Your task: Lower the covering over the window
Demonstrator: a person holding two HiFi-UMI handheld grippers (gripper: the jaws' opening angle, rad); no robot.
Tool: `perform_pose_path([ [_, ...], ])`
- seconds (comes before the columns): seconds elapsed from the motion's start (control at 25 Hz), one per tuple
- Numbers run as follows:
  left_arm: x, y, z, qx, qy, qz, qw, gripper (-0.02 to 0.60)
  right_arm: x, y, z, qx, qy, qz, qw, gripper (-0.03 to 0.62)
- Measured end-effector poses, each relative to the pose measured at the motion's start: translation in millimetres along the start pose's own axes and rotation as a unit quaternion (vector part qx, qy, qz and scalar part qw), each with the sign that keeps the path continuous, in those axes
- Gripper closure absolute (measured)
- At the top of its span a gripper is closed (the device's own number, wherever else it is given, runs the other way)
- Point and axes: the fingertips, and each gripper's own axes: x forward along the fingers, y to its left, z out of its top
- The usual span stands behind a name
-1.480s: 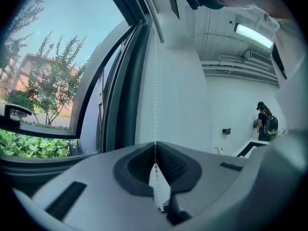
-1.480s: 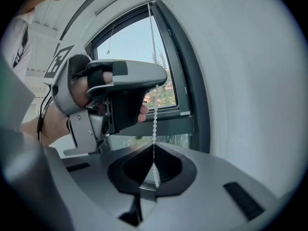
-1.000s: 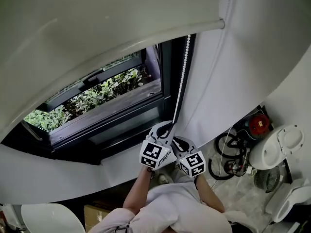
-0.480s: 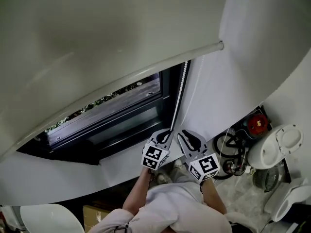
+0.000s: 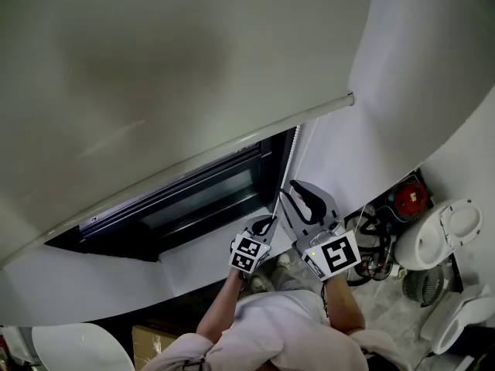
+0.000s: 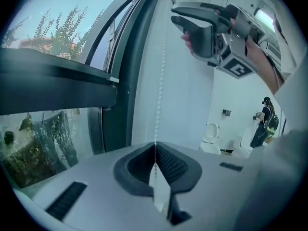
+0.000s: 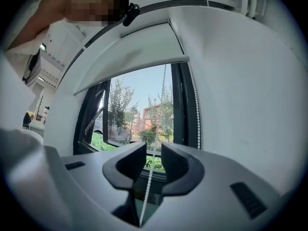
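Observation:
The white roller blind hangs over most of the dark-framed window, with its bottom bar slanting across the head view. A white bead chain drops along the window's right side. My left gripper is shut on this chain, which runs up from between its pads. Higher and to the right, my right gripper has just been opening its jaws. One strand of the chain passes between its pads untouched. A second strand hangs by the frame.
White wall lies right of the window. On the floor at right are a red round object, coiled cables and white appliances. A white round seat is at bottom left. A person stands far off in the left gripper view.
The blind has come down and now hides the plants outside. My left gripper moved down with the chain. My right gripper rose along the chain and opened.

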Motion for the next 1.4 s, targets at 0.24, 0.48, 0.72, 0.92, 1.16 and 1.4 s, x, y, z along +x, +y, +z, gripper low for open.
perform_pose_path([
  [0.24, 3, -2, -20, -0.009, 0.016, -0.004, 0.9998, 0.563, 17, 1, 11, -0.015, -0.011, 0.004, 1.000, 0.497],
  [0.48, 5, 0, -24, -0.008, 0.014, -0.007, 0.9998, 0.563, 23, -5, 0, -0.002, -0.015, -0.031, 0.999, 0.590],
  [0.72, 4, -9, -36, -0.009, 0.044, -0.014, 0.9989, 0.561, 17, -18, -19, 0.029, -0.005, -0.060, 0.998, 0.597],
  [0.92, 3, -14, -36, -0.016, 0.040, -0.021, 0.9989, 0.561, 4, -41, -21, 0.044, -0.013, -0.119, 0.992, 0.597],
  [1.16, 7, -29, -33, -0.004, 0.037, -0.042, 0.9984, 0.561, -25, -62, -20, 0.050, -0.021, -0.209, 0.976, 0.597],
  [1.4, 14, -44, -34, 0.006, 0.041, -0.061, 0.9973, 0.561, -38, -64, -19, 0.063, -0.024, -0.230, 0.971, 0.597],
])
